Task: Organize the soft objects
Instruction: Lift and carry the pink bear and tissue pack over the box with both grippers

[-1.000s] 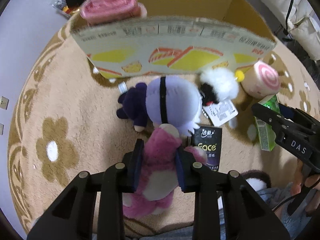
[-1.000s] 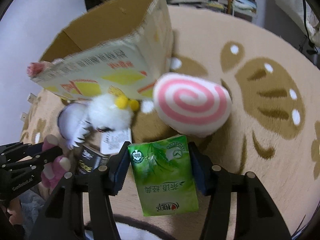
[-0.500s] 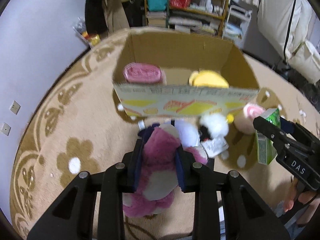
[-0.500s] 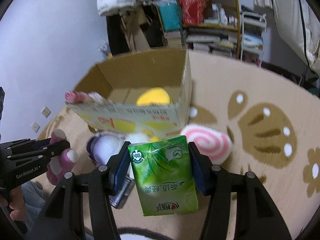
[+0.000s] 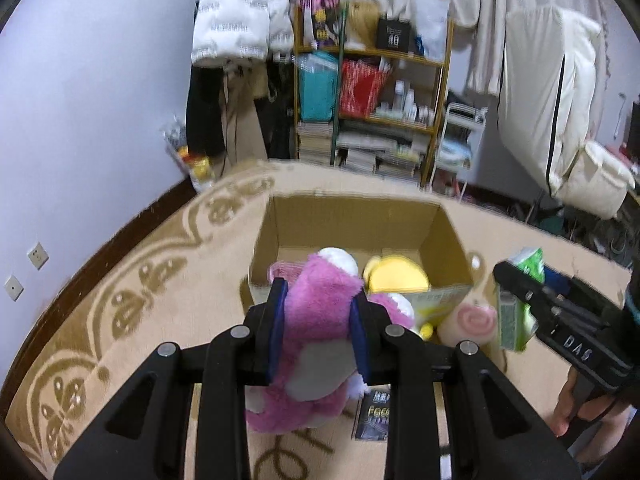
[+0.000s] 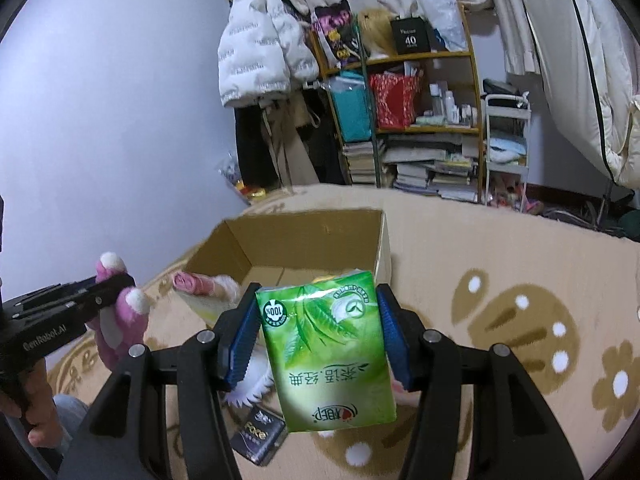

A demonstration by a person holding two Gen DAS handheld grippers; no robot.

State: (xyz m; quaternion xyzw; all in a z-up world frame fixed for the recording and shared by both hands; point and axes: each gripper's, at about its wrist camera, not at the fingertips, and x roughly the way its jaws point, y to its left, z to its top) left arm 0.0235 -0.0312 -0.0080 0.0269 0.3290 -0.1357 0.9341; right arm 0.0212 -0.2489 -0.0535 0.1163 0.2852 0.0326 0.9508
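Left wrist: left hand-held gripper point(image 5: 318, 330) squeezes pink plush point(image 5: 316, 320); right hand-held gripper point(image 6: 320, 336) clamps what looks like a tissue pack point(image 6: 328, 352).

Even, soft indoor light is seen, with no hard shadows. Straight lines are bent toward the dark round edges; slight blur is noticed in the left view.

Setting: lived-in home bedroom. Evidence: beige floral-patterned carpet point(image 6: 520, 248), cluttered yellow-framed shelf of stacked books point(image 6: 424, 128), white quilted jacket hung against the wall point(image 5: 232, 20).
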